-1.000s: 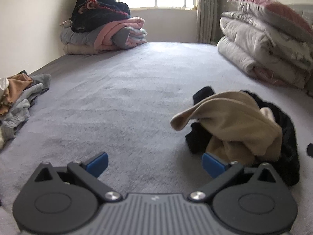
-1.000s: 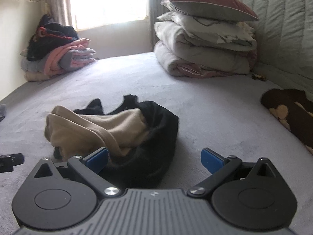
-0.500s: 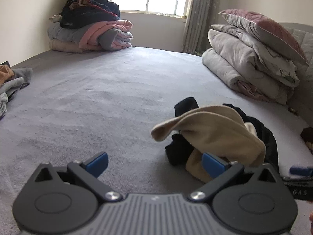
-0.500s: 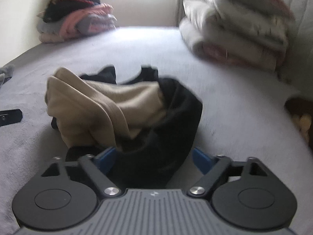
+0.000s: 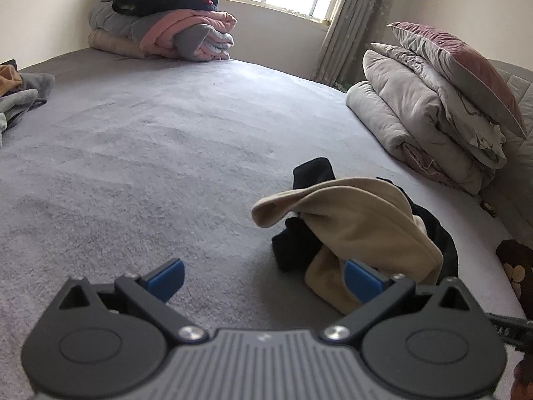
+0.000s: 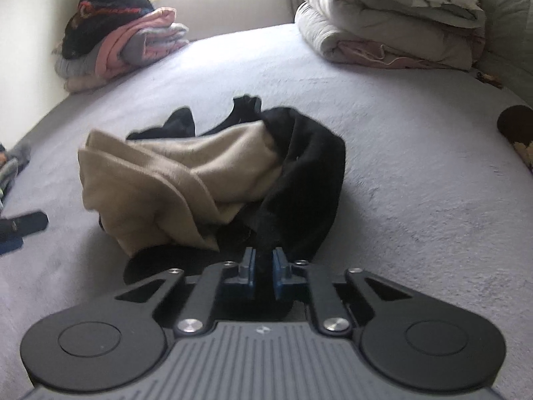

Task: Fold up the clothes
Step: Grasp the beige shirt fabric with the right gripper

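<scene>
A crumpled heap of clothing, a beige garment [image 6: 173, 180] tangled with a black garment [image 6: 309, 166], lies on the grey bed [image 6: 416, 183]. My right gripper [image 6: 264, 263] is at the heap's near edge; its jaws are closing and the blue pads pinch a fold of the black fabric. In the left wrist view the same beige garment [image 5: 359, 223] sits just right of centre. My left gripper [image 5: 265, 278] stands open over the bare bed, with its right finger [image 5: 363, 281] beside the beige cloth and nothing between the fingers.
Folded clothes [image 5: 166, 30] are stacked at the back left by the window. Folded quilts with a pillow [image 5: 433, 106] sit at the right. Loose clothes [image 5: 20, 90] lie at the left edge, and a brown patterned item [image 5: 514, 260] at the right edge.
My right gripper went from wide open to shut on the black fabric while edging toward the heap. The left gripper turned a little and stayed open.
</scene>
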Demonstrator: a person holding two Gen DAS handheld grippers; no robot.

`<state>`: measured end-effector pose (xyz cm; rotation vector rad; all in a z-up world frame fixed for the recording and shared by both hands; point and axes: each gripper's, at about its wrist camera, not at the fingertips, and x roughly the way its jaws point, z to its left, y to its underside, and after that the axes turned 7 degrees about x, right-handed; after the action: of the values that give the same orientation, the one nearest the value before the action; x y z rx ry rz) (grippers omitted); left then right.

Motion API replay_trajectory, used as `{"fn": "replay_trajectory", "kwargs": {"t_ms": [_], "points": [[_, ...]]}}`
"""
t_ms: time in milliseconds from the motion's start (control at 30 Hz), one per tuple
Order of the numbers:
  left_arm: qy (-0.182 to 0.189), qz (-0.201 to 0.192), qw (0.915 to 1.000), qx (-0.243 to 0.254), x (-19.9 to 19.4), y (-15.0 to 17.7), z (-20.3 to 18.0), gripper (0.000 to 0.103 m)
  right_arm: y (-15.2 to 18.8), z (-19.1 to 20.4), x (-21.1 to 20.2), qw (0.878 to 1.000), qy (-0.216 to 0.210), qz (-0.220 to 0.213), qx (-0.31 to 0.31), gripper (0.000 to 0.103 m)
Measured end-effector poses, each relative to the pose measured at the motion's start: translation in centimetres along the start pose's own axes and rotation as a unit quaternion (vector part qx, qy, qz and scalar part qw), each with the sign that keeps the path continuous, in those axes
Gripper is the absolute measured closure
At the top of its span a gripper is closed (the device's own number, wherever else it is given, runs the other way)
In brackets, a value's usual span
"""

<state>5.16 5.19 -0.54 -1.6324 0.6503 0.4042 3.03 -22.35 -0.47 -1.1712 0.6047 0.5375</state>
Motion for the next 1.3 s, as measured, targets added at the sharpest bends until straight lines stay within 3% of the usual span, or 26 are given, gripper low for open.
{"fn": "replay_trajectory", "kwargs": {"t_ms": [400,800,1000,1133,1300], "points": [[0.009,0.007,0.9994,0.033,0.3,0.0,-0.8,0.000,-2.9,-3.6,-1.4,0.990,0.119,-0.074,-0.018,0.095],[0.011,0.016,0.9979,0.061,1.3,0.0,-1.4,0.000,-7.0,-8.9,-0.1,0.973,0.195,-0.120,0.024,0.095],[0.024,0.029,0.9977,0.056,2.4,-0.3,-1.1,0.000,-6.5,-9.2,1.3,0.983,0.154,-0.091,0.036,0.089],[0.025,0.036,0.9975,0.056,2.6,-0.3,-1.1,0.000,-6.0,-7.3,1.0,0.988,0.123,-0.089,0.011,0.063],[0.029,0.044,0.9952,0.082,2.7,-0.5,-1.7,0.000,-5.3,-4.8,0.2,0.996,0.041,-0.083,-0.018,0.056]]}}
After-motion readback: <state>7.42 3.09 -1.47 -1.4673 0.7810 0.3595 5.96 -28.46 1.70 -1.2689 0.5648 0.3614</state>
